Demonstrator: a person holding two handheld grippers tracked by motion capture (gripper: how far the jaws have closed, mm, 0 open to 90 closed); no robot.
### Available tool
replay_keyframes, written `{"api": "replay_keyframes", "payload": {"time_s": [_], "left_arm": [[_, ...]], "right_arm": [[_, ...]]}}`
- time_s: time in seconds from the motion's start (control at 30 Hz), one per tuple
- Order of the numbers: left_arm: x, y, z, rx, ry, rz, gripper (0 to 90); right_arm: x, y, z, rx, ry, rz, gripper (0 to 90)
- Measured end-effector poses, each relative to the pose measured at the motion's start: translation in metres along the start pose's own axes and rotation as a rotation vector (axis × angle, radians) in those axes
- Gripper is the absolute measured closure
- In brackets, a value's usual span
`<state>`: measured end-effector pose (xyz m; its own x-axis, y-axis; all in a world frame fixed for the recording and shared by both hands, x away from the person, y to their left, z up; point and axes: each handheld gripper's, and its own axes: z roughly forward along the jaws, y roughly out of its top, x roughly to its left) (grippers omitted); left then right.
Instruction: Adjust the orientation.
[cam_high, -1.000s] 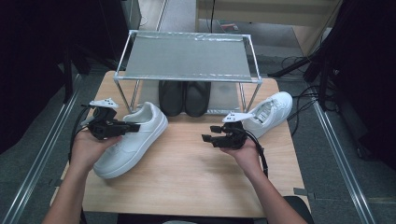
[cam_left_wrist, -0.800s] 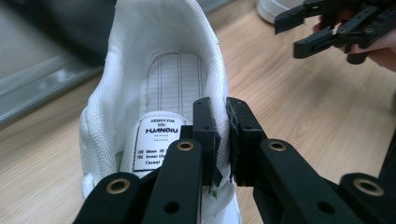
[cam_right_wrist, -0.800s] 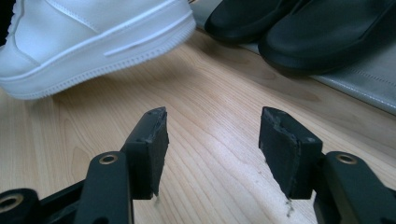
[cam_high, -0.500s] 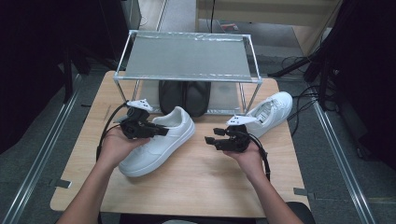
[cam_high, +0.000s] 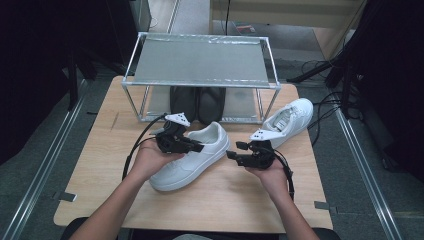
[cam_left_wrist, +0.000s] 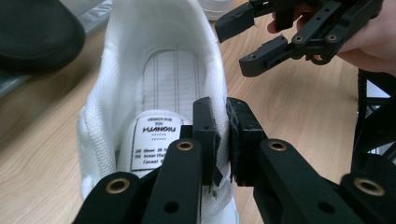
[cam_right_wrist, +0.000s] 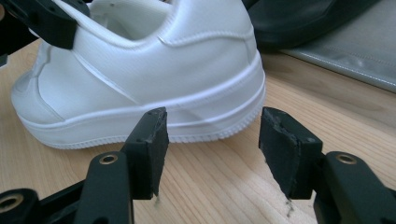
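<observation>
White shoe (cam_high: 192, 157) sits mid-table, its side pinched by the left gripper (cam_high: 187, 145); right gripper (cam_high: 237, 155) waits with jaws apart.

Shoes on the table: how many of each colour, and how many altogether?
White shoes: 2, one gripped at its side wall by the left tongs, one beside the rack.
Black shoes: 2, side by side under the rack.
Total: 4 shoes.

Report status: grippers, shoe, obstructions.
Left gripper shut on near white shoe, pinching its collar. Right gripper open, holding nothing. Shoe on table, rack behind it.
</observation>
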<state>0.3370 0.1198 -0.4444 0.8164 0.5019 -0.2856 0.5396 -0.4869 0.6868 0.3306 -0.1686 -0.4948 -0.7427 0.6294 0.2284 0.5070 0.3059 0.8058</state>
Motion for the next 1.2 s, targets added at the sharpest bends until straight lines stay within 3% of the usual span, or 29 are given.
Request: {"api": "replay_keyframes", "payload": {"time_s": [0.17,0.23,0.47,0.7,0.8,0.9,1.03,1.2], "left_arm": [[0.0,-0.003,0.024,0.03,-0.044,0.0,83.2],[0.0,-0.003,0.03,0.028,-0.036,0.002,82.3],[0.009,-0.007,0.03,0.008,-0.046,-0.003,80.6],[0.005,-0.006,0.031,0.012,-0.034,-0.011,76.2],[0.002,-0.004,0.029,0.02,-0.013,-0.004,69.7],[-0.001,-0.003,0.02,-0.014,-0.006,-0.006,63.9],[-0.005,-0.001,0.006,-0.028,0.017,0.007,63.4],[-0.008,-0.007,-0.006,-0.034,0.015,-0.011,65.0]], "right_arm": [[0.0,-0.003,-0.001,-0.012,-0.008,0.014,43.4],[0.001,-0.005,-0.001,-0.006,-0.012,0.01,43.3],[0.003,-0.01,0.0,0.012,-0.017,0.015,43.2],[0.003,-0.01,0.001,0.015,-0.015,0.011,43.4],[0.004,-0.009,0.001,0.017,-0.013,0.008,43.6],[0.006,-0.009,0.0,0.011,-0.008,-0.004,44.2],[0.009,-0.007,-0.003,0.0,0.004,-0.011,45.3],[0.01,-0.003,-0.004,-0.006,0.015,-0.003,48.6]]}}
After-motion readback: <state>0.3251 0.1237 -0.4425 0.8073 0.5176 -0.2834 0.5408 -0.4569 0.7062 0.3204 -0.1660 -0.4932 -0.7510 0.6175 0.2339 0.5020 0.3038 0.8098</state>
